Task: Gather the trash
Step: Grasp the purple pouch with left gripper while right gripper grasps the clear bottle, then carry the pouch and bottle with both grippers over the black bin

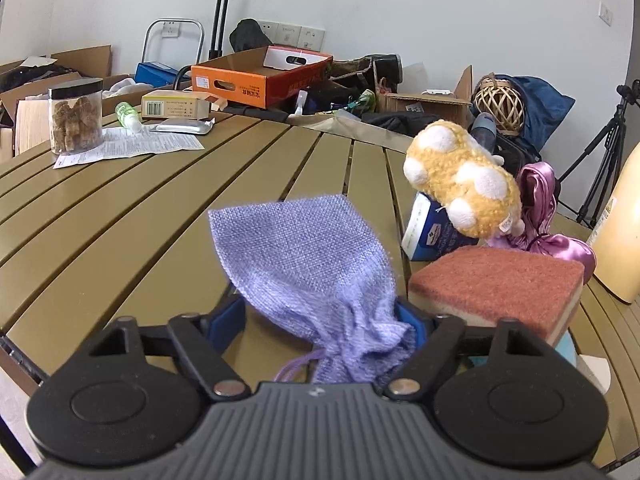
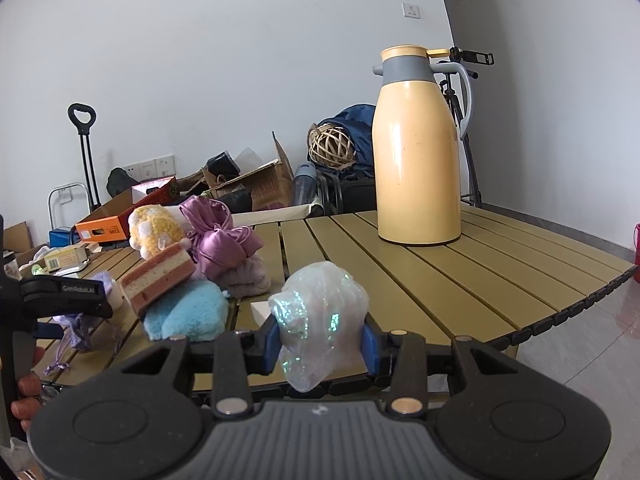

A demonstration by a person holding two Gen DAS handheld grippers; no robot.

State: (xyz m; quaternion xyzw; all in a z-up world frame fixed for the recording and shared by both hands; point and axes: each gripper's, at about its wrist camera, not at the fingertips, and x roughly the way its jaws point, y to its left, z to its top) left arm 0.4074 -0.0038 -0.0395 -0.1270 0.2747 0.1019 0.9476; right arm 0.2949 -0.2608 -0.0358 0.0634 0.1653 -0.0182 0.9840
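Left wrist view: left gripper [image 1: 320, 320] straddles the neck of the purple pouch [image 1: 304, 264], dead centre on the table [image 1: 120, 208]; jaws half-spread, left pad clear. Next: close fully.

Right wrist view: right gripper [image 2: 320, 350] pitched slightly down, pinching the crumpled plastic wrapper [image 2: 320, 312] at 6 o'clock. Pouch looks like the collection bag, so the wrapper goes in.

A round table of olive-brown slats [image 1: 120, 216] carries everything. Between the left tongs' [image 1: 320, 322] fingers a lilac woven drawstring pouch [image 1: 304, 264] lies on the slats. Just right of them sits a pile with a fluffy light-blue cloth [image 2: 184, 314] at its base and a navy-and-white carton [image 1: 426, 236]. Far ahead to their left lie a printed paper sheet [image 1: 132, 146], a clear jar with a black lid [image 1: 75, 118], a silver foil pack [image 1: 184, 126] and a pale cardboard box [image 1: 174, 106]. Well beyond the right tongs [image 2: 322, 346], to their right, a tall yellow thermos jug [image 2: 420, 148] stands upright.
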